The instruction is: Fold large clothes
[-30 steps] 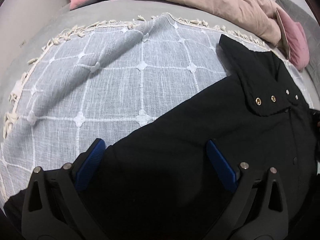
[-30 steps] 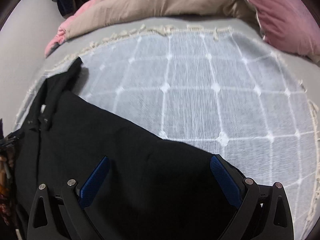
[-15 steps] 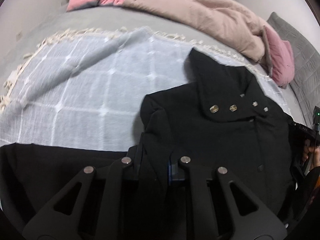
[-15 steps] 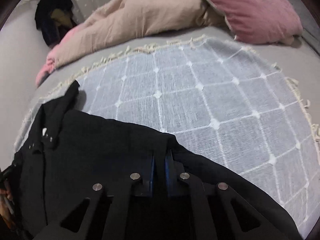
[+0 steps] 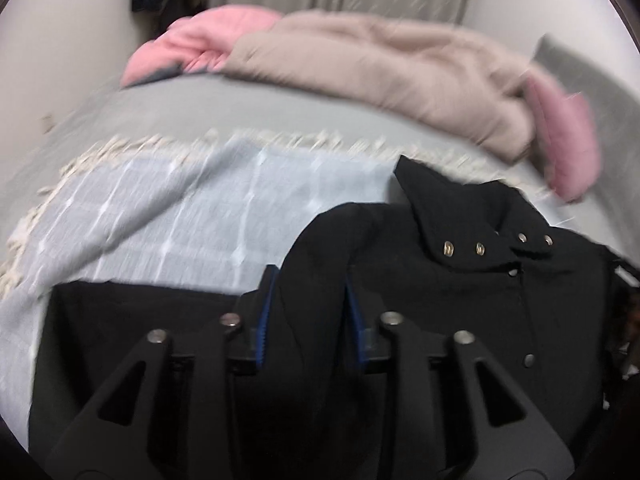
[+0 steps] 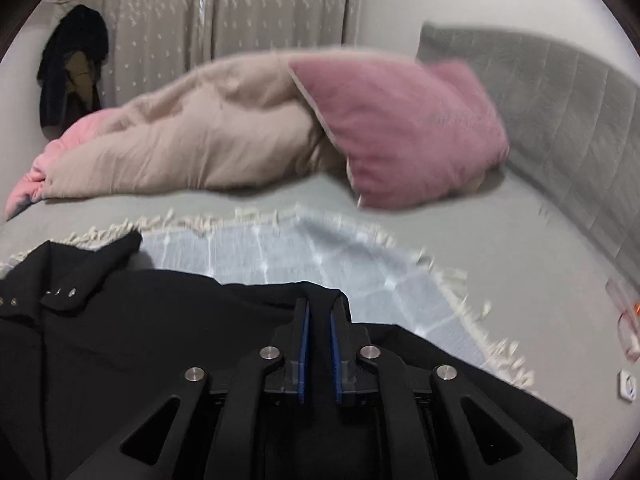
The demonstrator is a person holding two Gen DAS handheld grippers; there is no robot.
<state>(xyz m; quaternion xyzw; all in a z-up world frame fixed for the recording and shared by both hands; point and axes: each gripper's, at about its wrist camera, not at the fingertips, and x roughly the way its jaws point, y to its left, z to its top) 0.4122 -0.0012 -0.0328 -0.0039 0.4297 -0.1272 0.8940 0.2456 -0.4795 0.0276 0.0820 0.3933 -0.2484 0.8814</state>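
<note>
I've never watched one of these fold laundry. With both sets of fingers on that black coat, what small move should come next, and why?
Probably carry both bunches of cloth further toward the collar. The left gripper and right gripper each have a fold of the black coat between their fingers, though both are opening, and the coat's near part is raised off the checked blanket, so the fold looks only begun.

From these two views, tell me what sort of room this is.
Most likely a bedroom. A grey bed with a padded headboard carries a pink pillow and a rumpled beige duvet, and curtains hang behind. A black coat lies spread on it for folding.
</note>
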